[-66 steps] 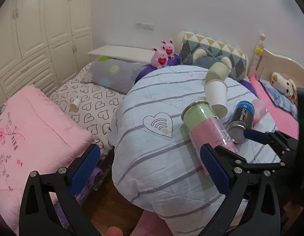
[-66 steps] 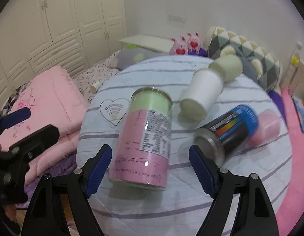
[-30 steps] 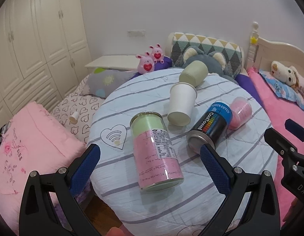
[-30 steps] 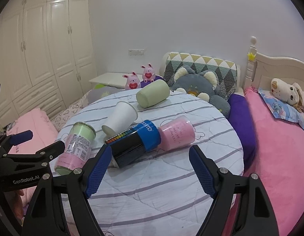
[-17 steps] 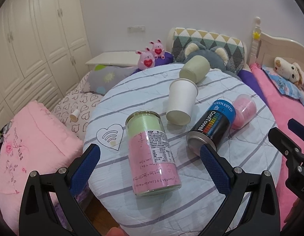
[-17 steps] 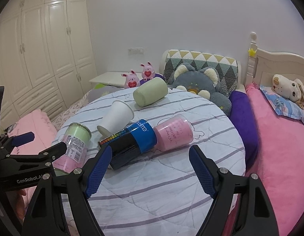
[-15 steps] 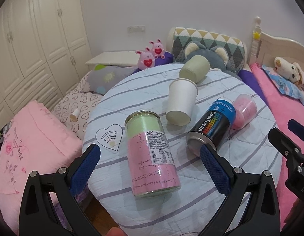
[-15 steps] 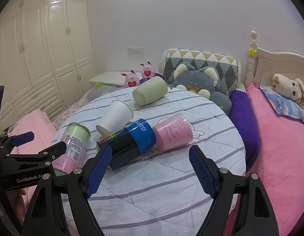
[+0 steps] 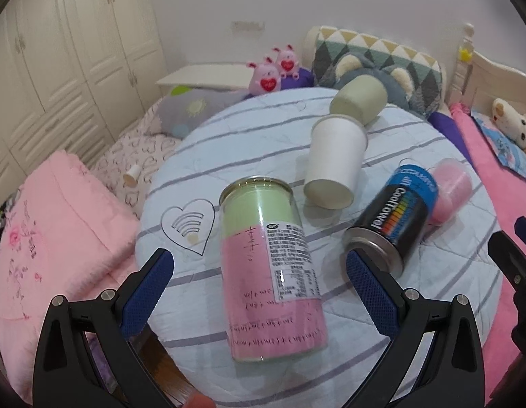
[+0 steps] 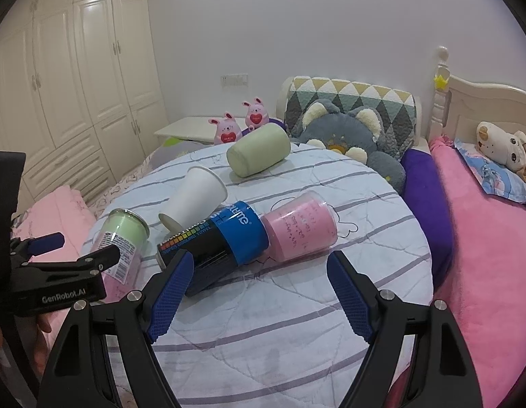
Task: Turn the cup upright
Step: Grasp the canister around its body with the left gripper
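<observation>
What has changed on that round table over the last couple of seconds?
Only the tools moved. The right tool pulled back from the pink-and-green jar toward the black-and-blue can; the left tool swung over to frame the jar. Both are open and empty. The jar, can, white cup, pink cup and green cup stayed lying on their sides.

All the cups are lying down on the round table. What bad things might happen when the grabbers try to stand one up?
The pink and green jar lies near the table's front edge, between the open left gripper's fingers; a clumsy nudge might roll it off. The black and blue can touches the pink cup and seems to touch the white paper cup, so lifting one may roll the others. The quilted cover looks soft and wrinkled, so a stood-up cup might tip over.
</observation>
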`<state>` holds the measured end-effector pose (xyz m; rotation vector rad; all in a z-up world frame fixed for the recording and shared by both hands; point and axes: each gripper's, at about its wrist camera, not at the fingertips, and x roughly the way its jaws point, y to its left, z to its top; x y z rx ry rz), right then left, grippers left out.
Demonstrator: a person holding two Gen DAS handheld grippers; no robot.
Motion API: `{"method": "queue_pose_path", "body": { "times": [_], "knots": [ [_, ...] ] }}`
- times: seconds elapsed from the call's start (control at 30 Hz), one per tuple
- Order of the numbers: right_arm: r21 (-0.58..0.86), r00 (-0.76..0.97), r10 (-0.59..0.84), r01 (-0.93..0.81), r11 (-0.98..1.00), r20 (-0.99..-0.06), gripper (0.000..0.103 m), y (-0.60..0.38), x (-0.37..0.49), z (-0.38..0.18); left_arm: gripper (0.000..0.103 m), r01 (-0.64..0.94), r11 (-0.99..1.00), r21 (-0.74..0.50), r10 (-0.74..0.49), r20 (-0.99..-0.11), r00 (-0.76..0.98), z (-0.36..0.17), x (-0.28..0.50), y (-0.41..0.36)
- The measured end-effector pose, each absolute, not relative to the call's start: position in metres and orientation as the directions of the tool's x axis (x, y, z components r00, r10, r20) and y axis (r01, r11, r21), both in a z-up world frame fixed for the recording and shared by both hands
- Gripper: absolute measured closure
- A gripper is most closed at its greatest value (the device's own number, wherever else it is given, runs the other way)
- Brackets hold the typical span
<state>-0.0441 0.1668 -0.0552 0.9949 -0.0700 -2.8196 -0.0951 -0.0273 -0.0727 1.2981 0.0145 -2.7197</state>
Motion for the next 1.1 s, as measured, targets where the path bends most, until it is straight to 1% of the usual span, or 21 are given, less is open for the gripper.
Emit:
{"method": "queue_pose_path", "body": {
  "times": [0.2,0.67,0.73,0.8,0.83,0.9,0.97,1.07,1.1],
  "knots": [
    [0.097,-0.758,-0.165,0.135,-0.986,-0.631,0.021,0.165,-0.055,-0.06,0.0,0.142,-0.99,0.003,-0.086,-0.809,-0.582,-0.084,-0.112,-0.036],
    [0.103,-0.737,-0.172,0.138,-0.985,-0.654,0.021,0.163,-0.074,-0.068,0.001,0.132,-0.991,-0.017,-0.056,-0.846,-0.53,-0.102,-0.136,-0.034],
    [0.103,-0.734,-0.172,0.138,-0.985,-0.657,0.021,0.163,-0.075,-0.069,0.003,0.129,-0.991,-0.017,-0.053,-0.853,-0.519,-0.104,-0.138,-0.034],
    [0.101,-0.734,-0.17,0.138,-0.985,-0.658,0.021,0.164,-0.076,-0.068,0.01,0.125,-0.992,-0.022,-0.046,-0.857,-0.513,-0.106,-0.139,-0.034],
    [0.101,-0.733,-0.171,0.139,-0.985,-0.658,0.021,0.164,-0.076,-0.068,0.012,0.124,-0.992,-0.023,-0.044,-0.86,-0.508,-0.107,-0.139,-0.034],
    [0.1,-0.734,-0.17,0.139,-0.985,-0.658,0.021,0.163,-0.076,-0.068,0.018,0.118,-0.993,-0.024,-0.038,-0.868,-0.496,-0.11,-0.14,-0.034],
    [0.101,-0.732,-0.172,0.14,-0.985,-0.659,0.021,0.163,-0.076,-0.068,0.02,0.117,-0.993,-0.023,-0.038,-0.871,-0.489,-0.111,-0.141,-0.034],
    [0.1,-0.73,-0.171,0.14,-0.985,-0.661,0.021,0.163,-0.077,-0.068,0.022,0.118,-0.993,-0.028,-0.035,-0.869,-0.494,-0.111,-0.141,-0.034],
    [0.1,-0.73,-0.171,0.14,-0.985,-0.662,0.021,0.162,-0.077,-0.068,0.026,0.118,-0.993,-0.028,-0.035,-0.868,-0.496,-0.11,-0.141,-0.034]
  ]
}}
